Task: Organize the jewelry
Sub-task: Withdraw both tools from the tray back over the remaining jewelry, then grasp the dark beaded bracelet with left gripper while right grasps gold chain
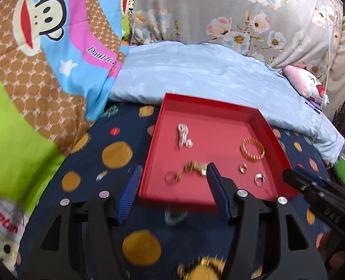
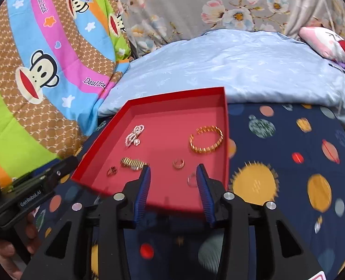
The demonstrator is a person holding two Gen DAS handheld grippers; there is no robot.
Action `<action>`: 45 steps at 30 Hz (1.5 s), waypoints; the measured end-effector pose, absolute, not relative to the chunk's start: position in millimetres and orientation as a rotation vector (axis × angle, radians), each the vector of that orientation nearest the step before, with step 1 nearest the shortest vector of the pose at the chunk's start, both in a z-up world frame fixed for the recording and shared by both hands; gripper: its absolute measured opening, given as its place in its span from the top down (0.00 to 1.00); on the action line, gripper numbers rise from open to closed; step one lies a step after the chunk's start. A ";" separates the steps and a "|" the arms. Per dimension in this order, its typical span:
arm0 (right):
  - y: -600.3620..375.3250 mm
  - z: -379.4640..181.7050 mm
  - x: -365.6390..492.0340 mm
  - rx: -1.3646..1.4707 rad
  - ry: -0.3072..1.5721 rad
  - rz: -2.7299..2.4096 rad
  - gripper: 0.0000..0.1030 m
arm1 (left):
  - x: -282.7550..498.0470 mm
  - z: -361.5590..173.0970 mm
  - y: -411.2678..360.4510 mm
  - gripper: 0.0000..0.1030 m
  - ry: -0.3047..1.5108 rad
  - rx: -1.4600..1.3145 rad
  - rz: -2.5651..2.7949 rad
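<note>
Right wrist | both claws spread: right claw (image 2: 172, 170), left claw (image 1: 172, 169) | ribbed gold bangle (image 2: 206, 139) | shallow red tray (image 2: 172, 98)

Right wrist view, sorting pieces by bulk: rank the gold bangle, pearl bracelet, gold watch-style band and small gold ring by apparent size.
1. gold bangle
2-3. pearl bracelet and gold watch-style band: too alike to rank
4. small gold ring

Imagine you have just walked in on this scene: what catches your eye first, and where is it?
First, the red tray on the planet-print cloth, holding scattered jewelry: a gold bracelet toward its right side and a pearl piece toward its left. Next, the open blue-tipped right tool hovering over the tray's near edge, and the monkey blanket at back left.
</note>
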State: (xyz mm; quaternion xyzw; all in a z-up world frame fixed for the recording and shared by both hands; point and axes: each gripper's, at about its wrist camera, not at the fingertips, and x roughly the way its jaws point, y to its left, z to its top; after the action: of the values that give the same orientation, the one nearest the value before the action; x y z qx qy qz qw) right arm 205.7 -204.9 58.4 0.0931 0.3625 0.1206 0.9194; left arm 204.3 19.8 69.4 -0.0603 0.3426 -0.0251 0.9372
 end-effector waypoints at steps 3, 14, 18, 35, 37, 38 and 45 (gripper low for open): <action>-207.9 57.3 186.1 0.201 0.754 0.244 0.60 | 184.6 62.9 21.0 0.45 0.719 -0.125 -0.058; -205.1 40.7 135.5 0.202 0.807 0.240 0.59 | 127.4 39.6 17.9 0.45 0.785 -0.132 -0.072; -205.4 30.9 122.4 0.201 0.835 0.233 0.59 | 115.7 33.2 17.5 0.45 0.802 -0.138 -0.074; -211.5 7.2 94.8 0.190 0.866 0.177 0.59 | 91.4 11.2 20.5 0.45 0.848 -0.154 -0.064; -214.8 4.6 91.6 0.202 0.873 0.173 0.59 | 89.3 9.2 19.3 0.45 0.854 -0.155 -0.071; -215.8 4.2 90.3 0.205 0.874 0.172 0.59 | 87.9 8.3 18.5 0.45 0.855 -0.156 -0.077; -223.1 3.3 78.8 0.215 0.869 0.162 0.59 | 89.8 2.7 9.6 0.49 0.863 -0.150 -0.104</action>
State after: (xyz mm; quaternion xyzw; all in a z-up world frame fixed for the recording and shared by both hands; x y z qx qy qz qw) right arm 78.8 -223.1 3.3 0.1038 0.4196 0.0784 0.8983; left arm 89.8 9.6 2.7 -0.0725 0.4176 -0.0504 0.9043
